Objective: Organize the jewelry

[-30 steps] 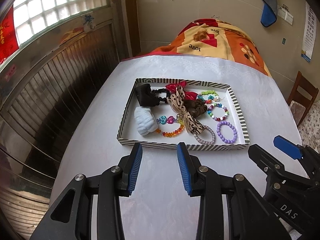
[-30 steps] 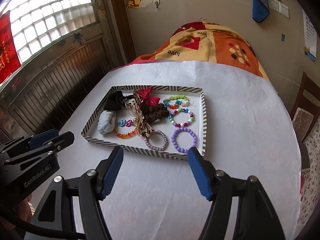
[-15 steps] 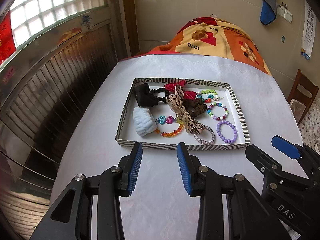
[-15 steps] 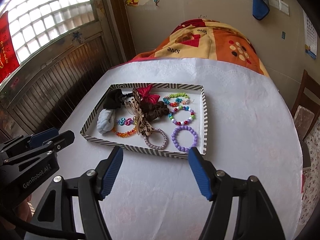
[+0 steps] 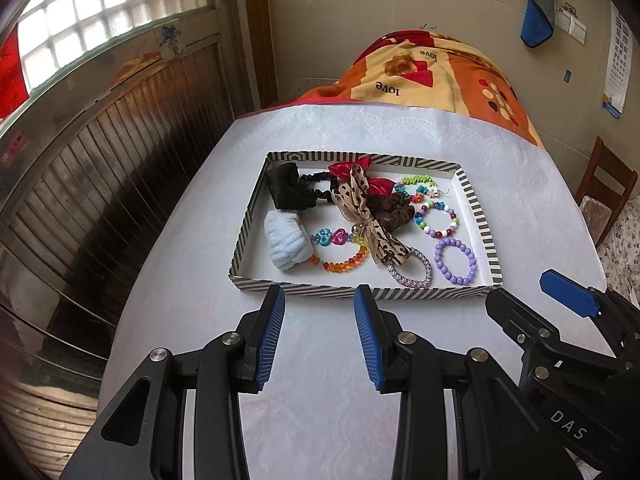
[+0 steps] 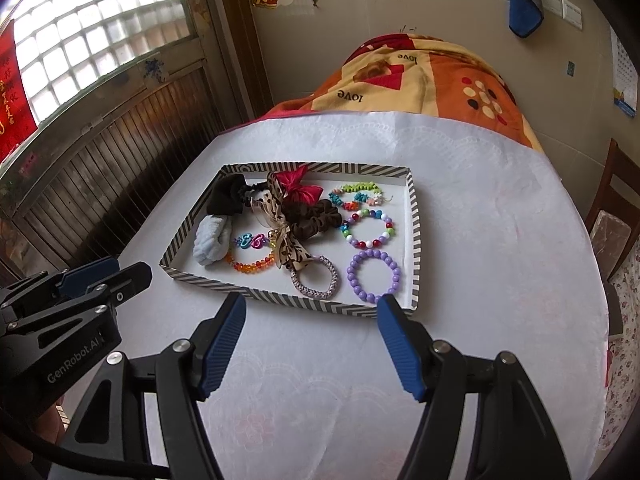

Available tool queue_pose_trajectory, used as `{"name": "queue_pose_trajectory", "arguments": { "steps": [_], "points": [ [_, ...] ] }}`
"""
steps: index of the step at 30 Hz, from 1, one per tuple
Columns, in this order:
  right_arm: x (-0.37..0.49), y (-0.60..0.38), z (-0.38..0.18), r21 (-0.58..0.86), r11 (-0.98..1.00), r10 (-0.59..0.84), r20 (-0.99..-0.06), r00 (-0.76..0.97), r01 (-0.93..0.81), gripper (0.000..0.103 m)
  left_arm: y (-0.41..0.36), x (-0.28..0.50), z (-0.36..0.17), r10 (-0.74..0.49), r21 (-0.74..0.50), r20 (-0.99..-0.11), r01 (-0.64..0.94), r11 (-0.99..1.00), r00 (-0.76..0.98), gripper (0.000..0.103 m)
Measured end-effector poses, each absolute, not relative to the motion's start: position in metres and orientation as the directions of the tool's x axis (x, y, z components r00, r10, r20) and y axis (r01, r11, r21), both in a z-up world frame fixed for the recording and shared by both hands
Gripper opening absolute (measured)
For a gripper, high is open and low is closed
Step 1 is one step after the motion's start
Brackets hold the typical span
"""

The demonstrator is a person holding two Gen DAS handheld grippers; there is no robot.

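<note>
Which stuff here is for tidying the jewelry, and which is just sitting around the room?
For the job: striped tray; purple bead bracelet; multicolor bead bracelet; orange bead bracelet; silver braided bracelet; leopard bow; both open grippers, left, right.

Just lying about: orange blanket; blue cloth; wooden chair.

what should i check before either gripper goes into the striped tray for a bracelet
1. Left gripper open and empty: ok.
2. Right gripper open and empty: ok, spread wider than the left.
3. Both short of the striped tray, nothing touched: ok.
4. Purple bead bracelet lying apart from the rest, free to pick: ok.
5. Silver braided bracelet free: not ok, the leopard bow overlaps one end.
6. Where sorted pieces should go: cannot tell.
</note>
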State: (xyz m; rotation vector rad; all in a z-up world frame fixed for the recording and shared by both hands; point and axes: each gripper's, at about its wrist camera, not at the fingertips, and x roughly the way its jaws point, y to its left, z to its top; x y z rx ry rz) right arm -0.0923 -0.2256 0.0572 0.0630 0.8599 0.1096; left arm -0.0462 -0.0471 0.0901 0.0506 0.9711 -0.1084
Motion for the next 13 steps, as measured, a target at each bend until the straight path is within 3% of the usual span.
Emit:
{"name": "queue_pose_trajectory", "arguments": {
  "steps": [13],
  "points": [
    [-0.0922, -0.2221, 0.0489, 0.108, 0.991, 0.131, -0.758, 0.639, -0.075, 0.071, -0.045, -0.0468, 0.0836, -0.088, -0.02, -0.825, 0.126, 0.992, 0.558, 0.015]
  ]
}}
